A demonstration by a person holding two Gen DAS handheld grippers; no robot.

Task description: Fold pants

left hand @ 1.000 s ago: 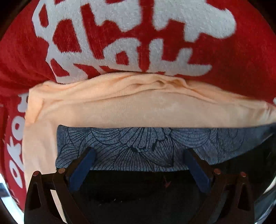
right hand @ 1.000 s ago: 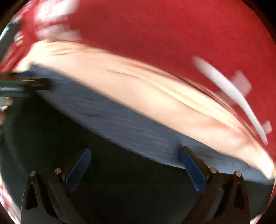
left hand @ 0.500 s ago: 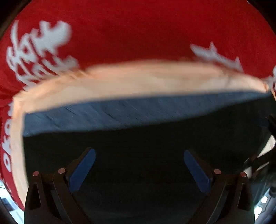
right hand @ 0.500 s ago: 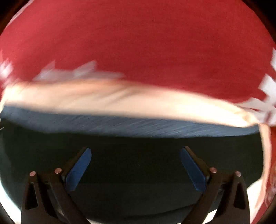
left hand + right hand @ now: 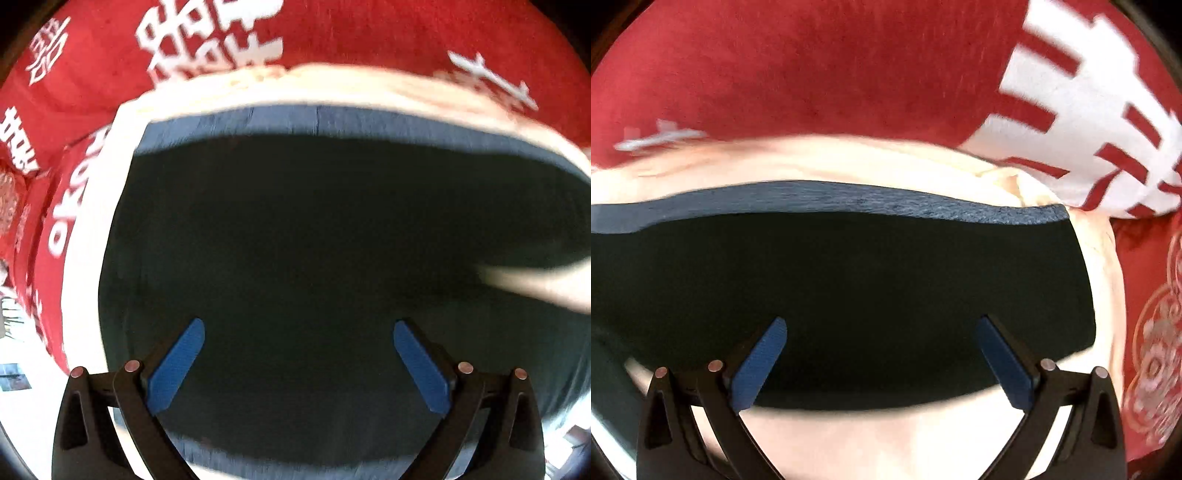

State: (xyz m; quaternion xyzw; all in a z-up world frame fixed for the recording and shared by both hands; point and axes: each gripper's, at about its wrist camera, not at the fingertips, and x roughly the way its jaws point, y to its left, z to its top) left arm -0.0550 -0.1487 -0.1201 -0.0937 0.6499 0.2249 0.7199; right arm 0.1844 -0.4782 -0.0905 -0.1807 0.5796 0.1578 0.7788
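1. Below both cameras, we see the dark pants (image 5: pixel 325 266) lying flat as a broad slab on a peach cloth (image 5: pixel 886 439), which covers a red spread (image 5: pixel 798 81) with white lettering.
2. We judge that at least one fold is done: a dark panel lies over a blue-grey layer (image 5: pixel 871 201) showing as a strip along the far edge. Further halving probably remains.
3. Our left claw (image 5: pixel 297 363) and right claw (image 5: pixel 881 363) hover above the dark fabric, jaws spread wide, gripping nothing.
4. Both fabrics look soft and limp; the pants appear matte and the red spread fuzzy.
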